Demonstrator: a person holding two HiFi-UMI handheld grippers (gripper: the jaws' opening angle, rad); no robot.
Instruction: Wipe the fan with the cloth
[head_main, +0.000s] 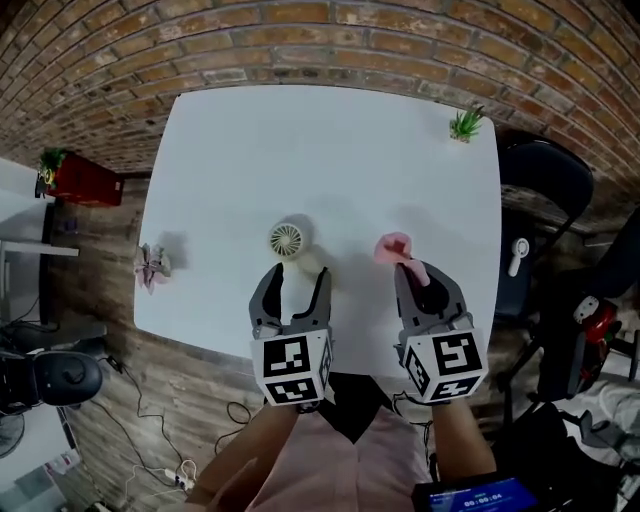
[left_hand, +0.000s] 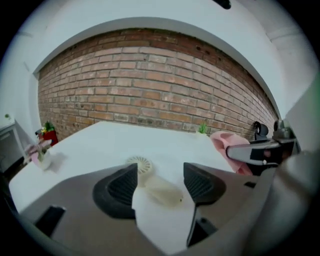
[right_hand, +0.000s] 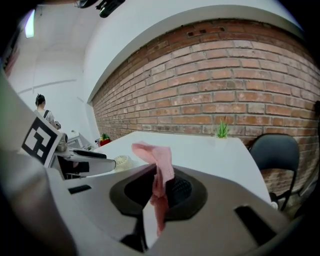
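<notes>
looking down on a white rectangular table (head_main: 330, 150) set against a red brick wall (head_main: 300, 40). near the middle of the front half, a small cream handheld fan (head_main: 287, 240), lying flat, round grille head toward the wall, stubby handle angled back toward the near edge. right behind that handle, the left gripper (head_main: 300, 274), tilted down at the tabletop, jaws wide apart, clamping nothing. from the left gripper view, the fan (left_hand: 162, 190) framed in the gap between the black ribbed pads (left_hand: 117, 187), with neither pad pressing on it; hard to tell whether the tips flank the handle or hang just short of it. over to the right gripper (head_main: 412, 270) now: jaws pinched together on a pink cloth (head_main: 393, 247), a crumpled bunch poking out past the tips. in the right gripper view, the same cloth (right_hand: 159, 170) squeezed between the pads, a fold sticking up above them and a strip dangling below. cloth to the right of the fan, near it but not touching. both grippers side by side at the near edge, marker cubes facing up. at the far right corner, a small green plant (head_main: 466, 124); at the left edge, a pink flower sprig (head_main: 152, 266); off the right side of the table, a black chair (head_main: 545, 175).
</notes>
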